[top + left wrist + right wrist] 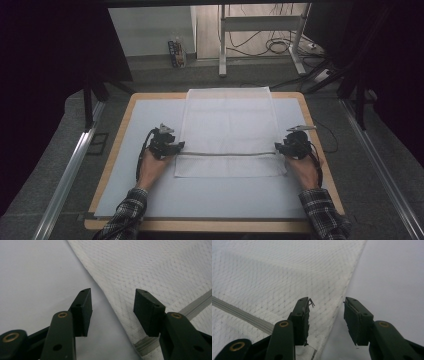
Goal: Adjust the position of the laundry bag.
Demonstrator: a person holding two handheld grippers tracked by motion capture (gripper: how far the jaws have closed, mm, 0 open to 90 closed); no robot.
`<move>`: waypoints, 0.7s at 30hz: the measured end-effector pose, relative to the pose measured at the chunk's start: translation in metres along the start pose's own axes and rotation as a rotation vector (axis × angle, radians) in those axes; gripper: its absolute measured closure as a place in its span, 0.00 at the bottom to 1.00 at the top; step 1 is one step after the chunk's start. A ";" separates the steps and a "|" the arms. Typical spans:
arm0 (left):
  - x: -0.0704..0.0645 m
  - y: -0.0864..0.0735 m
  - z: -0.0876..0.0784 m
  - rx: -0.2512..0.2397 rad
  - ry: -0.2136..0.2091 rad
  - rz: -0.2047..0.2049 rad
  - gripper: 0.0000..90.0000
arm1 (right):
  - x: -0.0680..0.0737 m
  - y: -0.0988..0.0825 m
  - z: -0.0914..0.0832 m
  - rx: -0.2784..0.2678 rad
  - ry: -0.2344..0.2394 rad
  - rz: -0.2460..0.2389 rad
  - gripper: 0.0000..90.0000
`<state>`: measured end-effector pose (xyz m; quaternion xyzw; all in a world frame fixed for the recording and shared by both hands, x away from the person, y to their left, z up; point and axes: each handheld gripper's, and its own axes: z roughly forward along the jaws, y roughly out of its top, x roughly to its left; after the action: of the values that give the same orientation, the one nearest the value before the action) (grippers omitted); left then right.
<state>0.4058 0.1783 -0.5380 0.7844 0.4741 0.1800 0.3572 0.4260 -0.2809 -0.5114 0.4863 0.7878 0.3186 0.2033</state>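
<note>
Across the frame's middle, the white mesh bag [228,131] lies flat on the table [125,165], each side edge between the spread jaws of the left gripper [176,146] and right gripper [280,146].

A white mesh cloth [227,131] with a grey stripe lies flat in the centre of the frame, long side running from bottom to top.

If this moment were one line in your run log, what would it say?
white mesh cloth with grey stripe: flat on table | left gripper: jaws open, astride left edge | right gripper: jaws open, astride right edge | nothing gripped
</note>
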 end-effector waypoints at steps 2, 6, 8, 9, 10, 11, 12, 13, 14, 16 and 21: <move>-0.003 -0.001 0.003 0.023 0.014 0.018 0.55 | 0.002 0.000 0.004 0.020 -0.007 -0.019 0.62; -0.003 -0.002 0.005 0.029 0.002 -0.007 0.59 | 0.005 0.002 0.006 0.052 -0.012 -0.012 0.71; -0.002 -0.002 0.005 0.025 0.007 -0.022 0.63 | 0.005 0.002 0.006 0.056 -0.016 -0.013 0.78; -0.002 -0.002 0.004 0.024 0.014 -0.025 0.66 | 0.005 0.003 0.005 0.061 -0.011 -0.011 0.84; -0.002 -0.002 0.004 0.026 0.011 -0.027 0.69 | 0.005 0.003 0.005 0.063 -0.005 -0.009 0.88; -0.002 -0.002 0.004 0.026 0.013 -0.030 0.70 | 0.006 0.003 0.005 0.065 -0.007 -0.008 0.91; -0.002 -0.002 0.004 0.026 0.010 -0.031 0.73 | 0.006 0.003 0.005 0.067 -0.004 -0.011 0.94; -0.002 -0.002 0.003 0.024 0.000 -0.037 0.79 | 0.007 0.003 0.005 0.068 -0.003 -0.022 0.96; -0.002 -0.003 0.003 0.022 -0.006 -0.041 0.84 | 0.008 0.003 0.005 0.066 -0.008 -0.035 0.97; -0.004 -0.003 0.003 0.019 -0.012 -0.038 0.90 | 0.010 0.003 0.005 0.065 -0.016 -0.051 0.98; -0.008 -0.002 0.002 0.018 -0.006 -0.003 0.98 | 0.013 0.003 0.004 0.062 -0.042 -0.091 0.98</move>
<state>0.4018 0.1715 -0.5407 0.7873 0.4759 0.1727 0.3519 0.4245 -0.2675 -0.5120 0.4624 0.8143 0.2741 0.2188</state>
